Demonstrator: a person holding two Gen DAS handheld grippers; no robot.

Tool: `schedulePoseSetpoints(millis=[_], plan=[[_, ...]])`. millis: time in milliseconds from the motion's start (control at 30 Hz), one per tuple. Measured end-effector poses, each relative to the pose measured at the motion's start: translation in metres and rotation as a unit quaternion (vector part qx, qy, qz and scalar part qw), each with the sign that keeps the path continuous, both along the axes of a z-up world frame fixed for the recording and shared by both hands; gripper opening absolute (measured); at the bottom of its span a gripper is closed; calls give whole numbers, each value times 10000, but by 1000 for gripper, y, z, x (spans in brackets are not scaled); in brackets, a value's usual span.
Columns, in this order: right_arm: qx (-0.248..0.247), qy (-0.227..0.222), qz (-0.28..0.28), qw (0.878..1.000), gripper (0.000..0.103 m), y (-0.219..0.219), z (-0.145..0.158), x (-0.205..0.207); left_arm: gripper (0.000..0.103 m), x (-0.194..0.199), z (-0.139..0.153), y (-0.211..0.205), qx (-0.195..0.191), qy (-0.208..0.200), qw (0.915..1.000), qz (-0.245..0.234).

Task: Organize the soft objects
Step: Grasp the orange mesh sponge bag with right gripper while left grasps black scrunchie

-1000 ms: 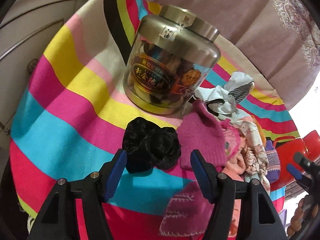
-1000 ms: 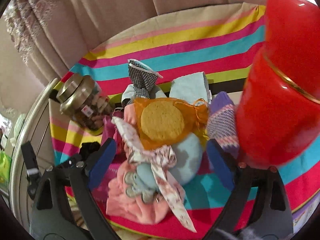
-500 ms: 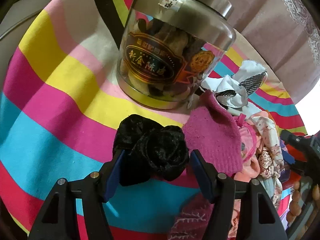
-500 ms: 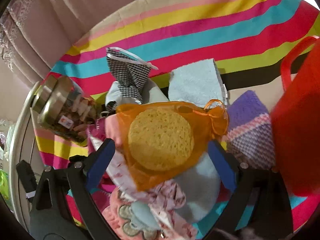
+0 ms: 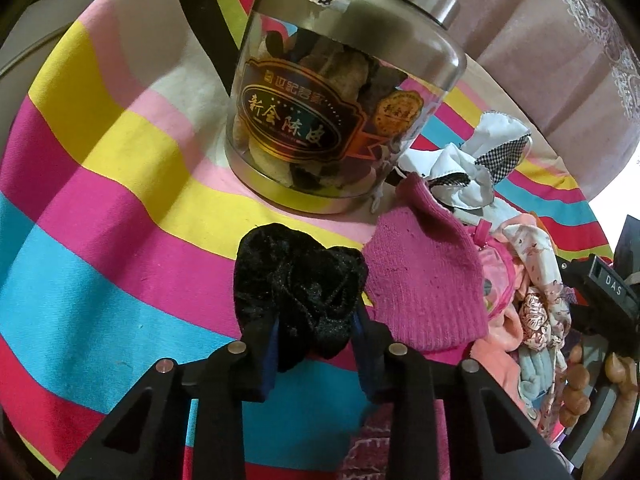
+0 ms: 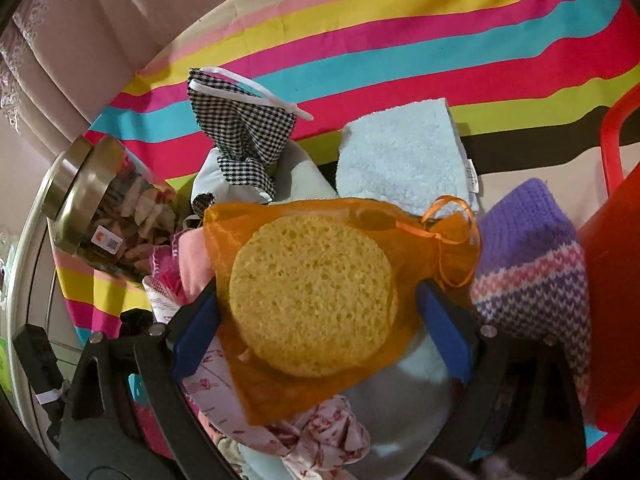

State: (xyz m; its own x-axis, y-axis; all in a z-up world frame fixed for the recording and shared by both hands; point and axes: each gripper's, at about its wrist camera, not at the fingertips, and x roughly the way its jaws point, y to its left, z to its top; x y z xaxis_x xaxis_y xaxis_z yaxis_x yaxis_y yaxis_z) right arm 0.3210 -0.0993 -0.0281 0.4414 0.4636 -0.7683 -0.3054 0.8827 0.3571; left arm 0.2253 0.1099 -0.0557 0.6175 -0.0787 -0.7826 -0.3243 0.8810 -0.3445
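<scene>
I had left gripper (image 5: 314,334) clamped on crumpled black velvet scrunchie (image 5: 298,282); lift slow. Right gripper (image 6: 318,322) wide around round yellow sponge in orange mesh bag (image 6: 312,294); close on bag centre.

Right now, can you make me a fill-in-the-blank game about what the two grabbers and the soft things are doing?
1. The left gripper is squeezing a fluffy scrunchie whose colour is ____.
2. The round yellow sponge sits inside a see-through ____ mesh bag.
3. The right gripper has its fingers on either side of the ____.
4. Behind the scrunchie stands a glass jar with a ____ lid.

Missing words: black; orange; sponge; metal
</scene>
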Motion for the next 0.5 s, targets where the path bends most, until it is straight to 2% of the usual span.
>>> schedulePoseSetpoints(millis=[100,167,433,467,500], plan=[[54,5,15,10000,92,-1,-1,0,32,0,0,0,-1,-5,10000,1],[61,6,4,10000,82,-3,-1,0,31,0,0,0,-7,-10,10000,7],[98,-149,30,9998,80,-8,5,-9,31,-4,1,1,-27,-35,10000,30],[100,-183,29,9998,72,-8,6,-11,31,-4,1,1,-32,-38,10000,31],[120,-234,37,9996,58,-9,9,-12,31,-4,1,1,-35,-41,10000,33]])
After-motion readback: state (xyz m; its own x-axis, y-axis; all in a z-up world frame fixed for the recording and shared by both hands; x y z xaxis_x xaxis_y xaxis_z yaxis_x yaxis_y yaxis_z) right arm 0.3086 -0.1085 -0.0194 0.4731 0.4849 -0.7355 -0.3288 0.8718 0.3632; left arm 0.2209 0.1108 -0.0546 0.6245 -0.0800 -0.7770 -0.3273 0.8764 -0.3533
